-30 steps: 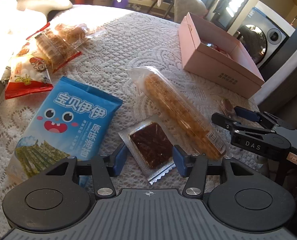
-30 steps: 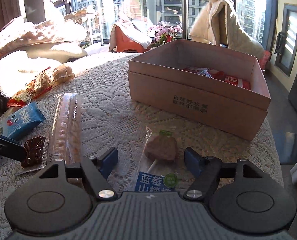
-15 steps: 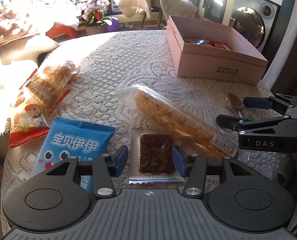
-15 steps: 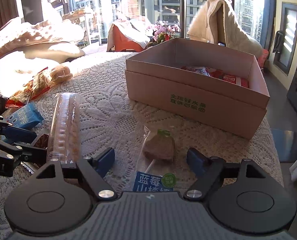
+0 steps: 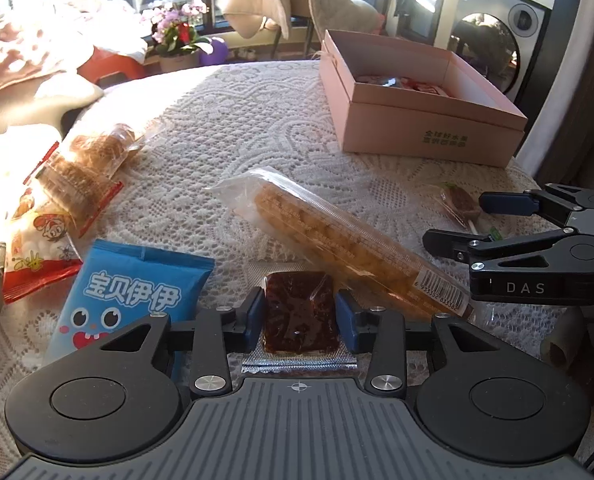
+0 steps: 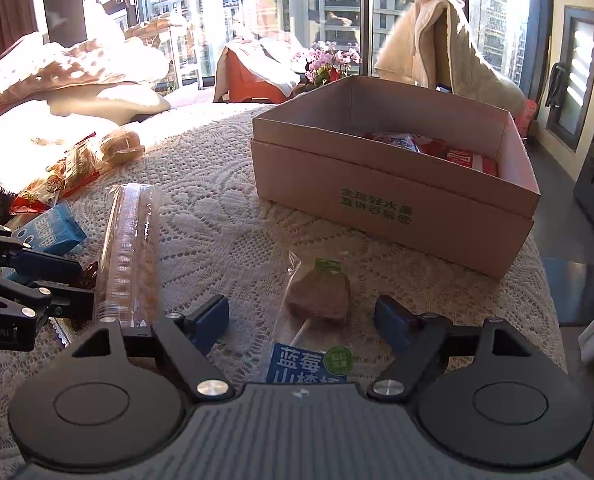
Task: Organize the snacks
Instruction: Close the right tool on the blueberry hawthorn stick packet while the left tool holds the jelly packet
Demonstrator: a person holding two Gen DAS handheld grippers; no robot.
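Observation:
A square brown snack in a clear-and-foil packet (image 5: 299, 320) lies on the lace-covered table. My left gripper (image 5: 300, 306) is closing on it, and its blue pads touch both sides of the packet. In the right wrist view that gripper (image 6: 85, 286) comes in from the left edge. A lollipop packet (image 6: 319, 292) with a blue label lies between the wide-apart fingers of my open right gripper (image 6: 301, 314), neither pad touching it. The pink cardboard box (image 6: 377, 208) stands open beyond it, with red packets inside.
A long clear pack of crackers (image 5: 337, 236) lies diagonally between the two grippers. A blue seaweed bag (image 5: 137, 288), a red-and-white bag (image 5: 37, 248) and clear pastry packs (image 5: 85, 168) sit at the left. The table edge drops off behind the box (image 5: 429, 136).
The left gripper rolled to level and its jaws narrowed until the pads met the brown snack packet. The right gripper's jaws widened slightly around the lollipop and it stayed in place.

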